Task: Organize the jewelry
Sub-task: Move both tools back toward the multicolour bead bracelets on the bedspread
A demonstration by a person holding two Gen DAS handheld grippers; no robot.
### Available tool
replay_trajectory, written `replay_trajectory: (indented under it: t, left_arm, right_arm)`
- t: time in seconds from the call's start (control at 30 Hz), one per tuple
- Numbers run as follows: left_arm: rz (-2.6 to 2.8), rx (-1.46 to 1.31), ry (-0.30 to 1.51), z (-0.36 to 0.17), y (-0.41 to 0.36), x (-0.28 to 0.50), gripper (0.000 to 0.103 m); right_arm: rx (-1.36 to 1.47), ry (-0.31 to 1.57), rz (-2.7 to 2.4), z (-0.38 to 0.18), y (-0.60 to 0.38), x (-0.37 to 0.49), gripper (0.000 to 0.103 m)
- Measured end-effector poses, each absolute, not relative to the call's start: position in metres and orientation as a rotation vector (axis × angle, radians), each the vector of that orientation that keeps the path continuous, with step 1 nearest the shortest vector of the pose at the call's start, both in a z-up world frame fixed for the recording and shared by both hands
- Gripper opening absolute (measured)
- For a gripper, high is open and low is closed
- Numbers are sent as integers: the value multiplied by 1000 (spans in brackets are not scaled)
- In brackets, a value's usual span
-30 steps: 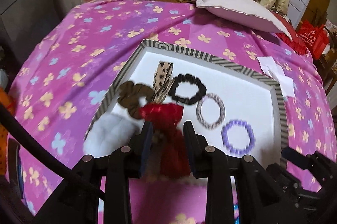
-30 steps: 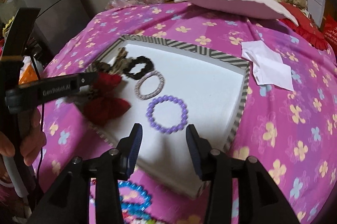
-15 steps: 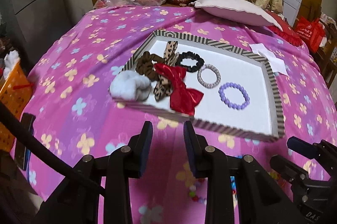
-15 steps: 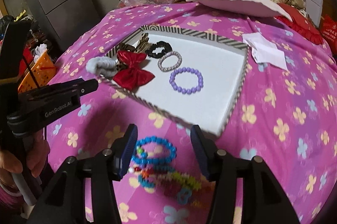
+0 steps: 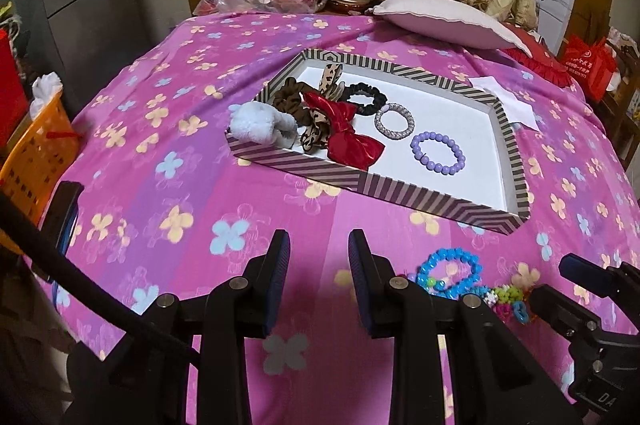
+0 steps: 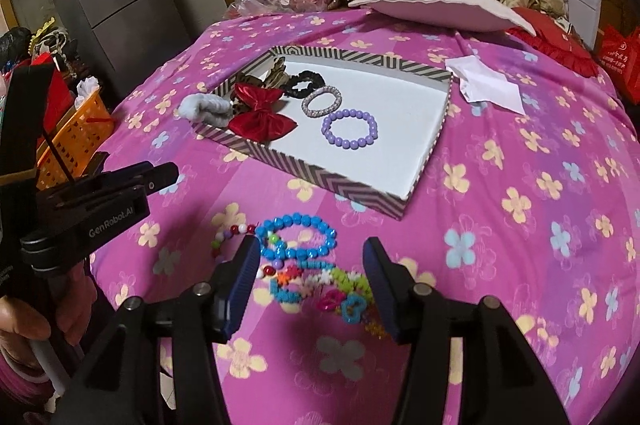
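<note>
A striped-rim white tray (image 5: 400, 193) (image 6: 332, 181) lies on the pink flowered bedspread. In it are a red bow (image 5: 348, 137) (image 6: 260, 113), a purple bead bracelet (image 5: 438, 151) (image 6: 350, 127), a silver ring band (image 5: 394, 121), a black scrunchie (image 5: 366, 97), leopard and brown hair ties and a grey fluffy scrunchie (image 5: 256, 123) on the left rim. A blue bead bracelet (image 6: 296, 235) (image 5: 450, 271) and colourful bead pieces (image 6: 320, 285) lie loose in front of the tray. My left gripper (image 5: 318, 261) is open and empty. My right gripper (image 6: 310, 269) is open over the loose beads.
A pillow (image 5: 444, 21) and folded blankets sit at the far end of the bed. White paper (image 6: 486, 85) lies right of the tray. An orange basket (image 5: 36, 153) and a grey fridge (image 6: 116, 1) stand left of the bed.
My left gripper let go of the red bow in the tray and pulled back towards me. My right gripper also drew back and now sits over the loose bead bracelets.
</note>
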State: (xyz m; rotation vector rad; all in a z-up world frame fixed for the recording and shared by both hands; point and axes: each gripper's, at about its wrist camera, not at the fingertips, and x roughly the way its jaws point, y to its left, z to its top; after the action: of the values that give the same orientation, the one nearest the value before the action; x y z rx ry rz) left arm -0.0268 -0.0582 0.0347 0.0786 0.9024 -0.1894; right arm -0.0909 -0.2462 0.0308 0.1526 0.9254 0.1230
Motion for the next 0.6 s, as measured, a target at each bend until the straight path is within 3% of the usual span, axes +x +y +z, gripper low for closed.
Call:
replay_trajectory:
  t: [0.6]
  left_arm:
    - [-192,81,865,50,-55,-64,52]
  right_arm:
    - [122,894,142,45,-233,-129,57]
